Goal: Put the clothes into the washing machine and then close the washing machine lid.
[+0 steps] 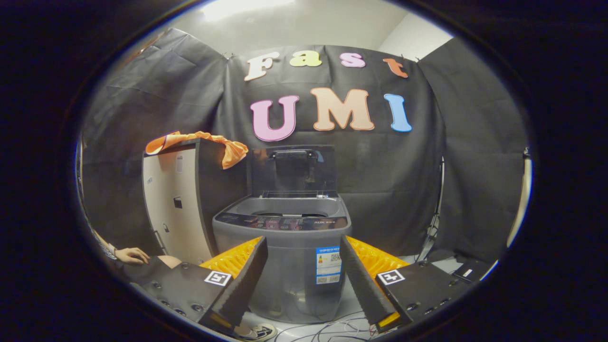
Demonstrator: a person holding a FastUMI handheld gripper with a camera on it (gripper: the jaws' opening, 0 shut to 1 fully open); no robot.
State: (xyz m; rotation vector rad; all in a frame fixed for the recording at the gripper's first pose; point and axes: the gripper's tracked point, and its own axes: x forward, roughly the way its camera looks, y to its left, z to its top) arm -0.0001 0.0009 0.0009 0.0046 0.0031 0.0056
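A grey top-loading washing machine stands straight ahead, beyond my fingers. Its dark lid is raised upright at the back, leaving the tub open. An orange garment lies draped over the top of a tall white cabinet just left of the machine. My gripper is open, fingers wide apart with nothing between them. It is held low and some way back from the machine, facing its front.
A person's hand rests low at the left, beside the cabinet. Cables and a shoe lie on the pale floor in front of the machine. Dark boxes sit on the floor at the right.
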